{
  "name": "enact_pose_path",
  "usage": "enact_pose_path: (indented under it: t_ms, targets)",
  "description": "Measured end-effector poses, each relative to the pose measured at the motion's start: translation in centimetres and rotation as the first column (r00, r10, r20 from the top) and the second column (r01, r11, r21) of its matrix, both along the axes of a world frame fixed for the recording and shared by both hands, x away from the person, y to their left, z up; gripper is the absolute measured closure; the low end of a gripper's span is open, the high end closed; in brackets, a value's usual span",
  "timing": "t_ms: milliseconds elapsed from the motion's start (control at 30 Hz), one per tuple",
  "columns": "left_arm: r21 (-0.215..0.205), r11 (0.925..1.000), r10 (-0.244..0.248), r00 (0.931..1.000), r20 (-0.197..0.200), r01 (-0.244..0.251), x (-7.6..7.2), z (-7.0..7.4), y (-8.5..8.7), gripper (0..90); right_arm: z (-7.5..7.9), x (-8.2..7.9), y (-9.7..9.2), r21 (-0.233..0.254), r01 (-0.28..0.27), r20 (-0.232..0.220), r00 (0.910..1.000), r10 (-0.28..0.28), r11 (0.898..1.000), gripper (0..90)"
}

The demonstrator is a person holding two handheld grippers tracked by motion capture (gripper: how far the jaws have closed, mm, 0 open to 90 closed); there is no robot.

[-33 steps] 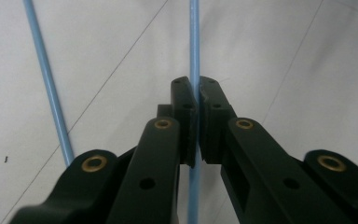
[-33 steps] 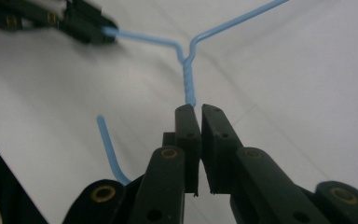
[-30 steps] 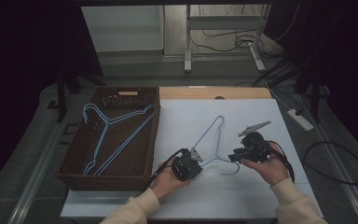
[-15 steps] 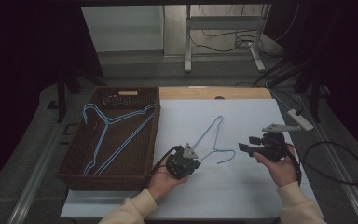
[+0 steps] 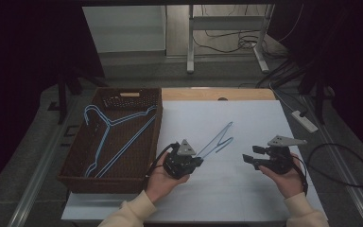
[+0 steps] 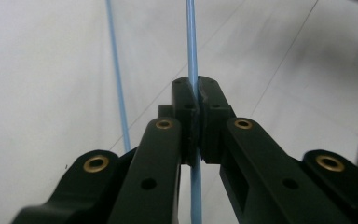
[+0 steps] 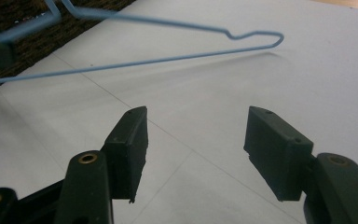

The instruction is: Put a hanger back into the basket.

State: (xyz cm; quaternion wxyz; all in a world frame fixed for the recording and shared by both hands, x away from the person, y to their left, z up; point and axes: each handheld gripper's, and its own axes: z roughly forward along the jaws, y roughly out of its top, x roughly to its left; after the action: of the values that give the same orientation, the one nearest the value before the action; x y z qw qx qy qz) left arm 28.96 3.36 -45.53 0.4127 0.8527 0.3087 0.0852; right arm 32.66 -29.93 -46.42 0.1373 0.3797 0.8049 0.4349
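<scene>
Here, a blue wire hanger point(image 5: 217, 138) hangs lifted over the white table sheet point(image 5: 246, 118), slanting up and away from the left gripper point(image 5: 196, 161); its jaws are clamped tight on one wire, seen in the left gripper view as a blue line point(image 6: 192, 60) pinched between the pads; right gripper point(image 5: 251, 156) sits well apart to the right, jaws spread wide after just opening, nothing between them; hanger's far end point(image 7: 261, 39) shows ahead; brown basket point(image 5: 75, 161) at left holds another blue hanger point(image 5: 111, 130).
</scene>
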Motion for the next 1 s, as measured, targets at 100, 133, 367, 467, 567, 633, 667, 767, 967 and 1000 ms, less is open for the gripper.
enact_pose_path:
  t_ms: [100, 133, 367, 467, 567, 633, 667, 767, 967, 1000]
  targets:
    - [-0.023, 0.9997, 0.003, 0.9999, 0.010, -0.003, -0.2, 1.0, 0.5, 87.8, -0.3, -0.1, -0.1, -0.002, 0.003, -0.002, 1.0000, -0.003, 1.000, 40.4]
    - [-0.023, 0.9997, 0.003, 0.9999, 0.010, -0.003, -0.2, 1.0, 0.5, 87.8, -0.4, -0.1, -0.2, -0.003, 0.002, -0.004, 1.0000, -0.002, 1.000, 40.4]
    - [-0.081, 0.9967, 0.007, 0.9990, 0.043, -0.004, -0.9, 4.0, 2.4, 87.8, -0.6, -0.3, -0.1, -0.008, -0.017, 0.010, 0.9998, 0.017, 1.000, 40.0]
    - [-0.105, 0.9944, 0.015, 0.9984, 0.054, -0.009, -1.0, 5.2, 3.5, 87.8, -0.7, -0.4, 0.0, -0.010, -0.021, 0.017, 0.9996, 0.021, 1.000, 39.6]
    - [-0.122, 0.9925, 0.023, 0.9974, 0.068, -0.014, -1.0, 6.1, 4.6, 87.8, -0.8, -0.5, 0.0, -0.016, -0.021, 0.018, 0.9996, 0.021, 1.000, 38.4]
    - [-0.135, 0.9906, 0.034, 0.9964, 0.077, -0.023, -0.9, 6.8, 5.7, 87.8, -0.8, -0.5, 0.0, -0.017, -0.018, 0.021, 0.9996, 0.018, 1.000, 37.7]
    - [-0.141, 0.9896, 0.037, 0.9963, 0.077, -0.026, -0.9, 7.0, 6.0, 87.8, -0.9, -0.5, 0.0, -0.018, -0.018, 0.021, 0.9996, 0.018, 1.000, 37.4]
    - [-0.150, 0.9880, 0.048, 0.9955, 0.082, -0.035, -0.9, 7.5, 7.0, 87.8, -1.0, -0.5, 0.0, -0.023, -0.016, 0.020, 0.9997, 0.016, 1.000, 37.1]
    - [-0.192, 0.9786, 0.093, 0.9912, 0.093, -0.074, -1.0, 8.5, 10.7, 87.8, -1.1, -0.5, 0.0, -0.023, -0.008, 0.021, 0.9998, 0.009, 1.000, 36.4]
    - [-0.192, 0.9786, 0.093, 0.9912, 0.093, -0.074, -1.0, 8.5, 10.7, 87.8, -1.1, -0.5, 0.0, -0.023, -0.008, 0.021, 0.9998, 0.009, 1.000, 36.4]
